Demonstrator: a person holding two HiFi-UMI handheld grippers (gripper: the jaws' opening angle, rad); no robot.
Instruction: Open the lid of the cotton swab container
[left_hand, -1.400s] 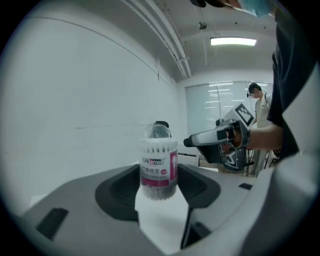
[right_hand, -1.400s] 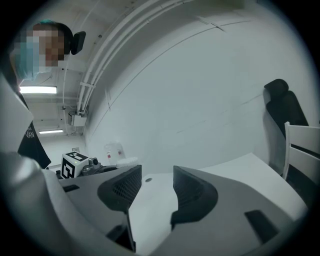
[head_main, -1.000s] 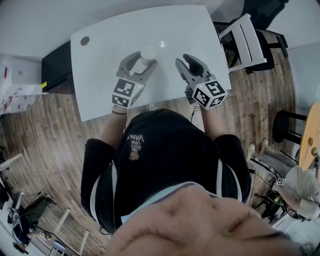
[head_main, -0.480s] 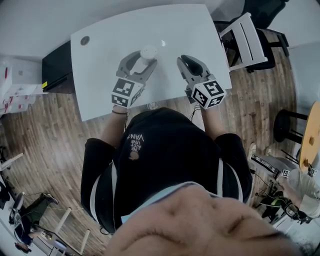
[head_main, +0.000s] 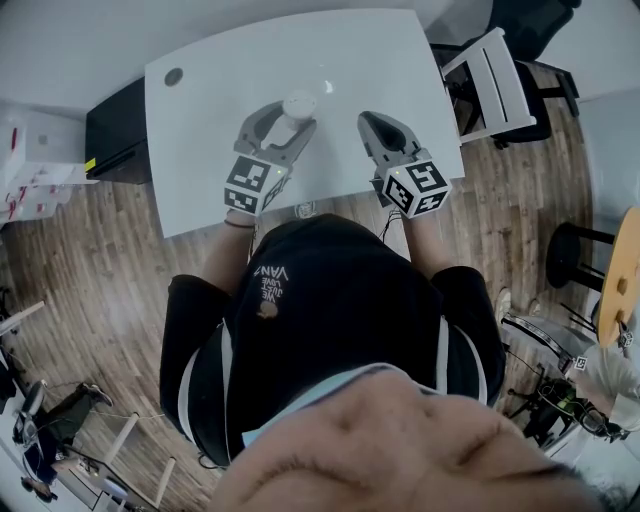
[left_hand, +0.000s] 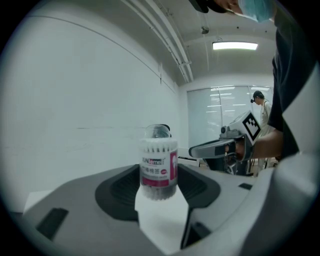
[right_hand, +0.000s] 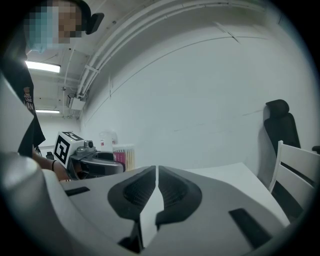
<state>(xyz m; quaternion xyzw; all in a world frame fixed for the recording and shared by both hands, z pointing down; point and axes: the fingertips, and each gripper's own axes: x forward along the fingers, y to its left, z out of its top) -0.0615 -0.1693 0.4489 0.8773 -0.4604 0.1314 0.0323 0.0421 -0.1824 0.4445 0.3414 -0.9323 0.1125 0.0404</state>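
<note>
Head view, left edge: wood floor (head_main: 80, 280); black cabinet (head_main: 112, 135) against the table's 9 o'clock side; white table (head_main: 200, 160) fills top centre, tilted in frame, with a round dark hole (head_main: 173, 76) at its far-left corner; the top is otherwise plain white.

Left gripper (head_main: 287, 122) sits at the person's 11 o'clock, over the table; jaws partly apart and closed onto the cotton swab container (head_main: 298, 104); in the left gripper view both dark pads press on its sides; container upright, pink label facing the camera, clear lid (left_hand: 158, 131) on top, its base clear of the table.

Right gripper (head_main: 368, 122) at the person's 1 o'clock, well apart from the container, at its 3 o'clock; jaws closing, only a thin slit between them, nothing in it.

Right of the table: white chair (head_main: 490, 85) at the 3 o'clock edge; dark round stool (head_main: 572, 250) on the floor further right.

Gripper views: plain white wall, ceiling strip light (left_hand: 235, 46), glass partition behind; black office chair (right_hand: 279, 125) past the white one.
</note>
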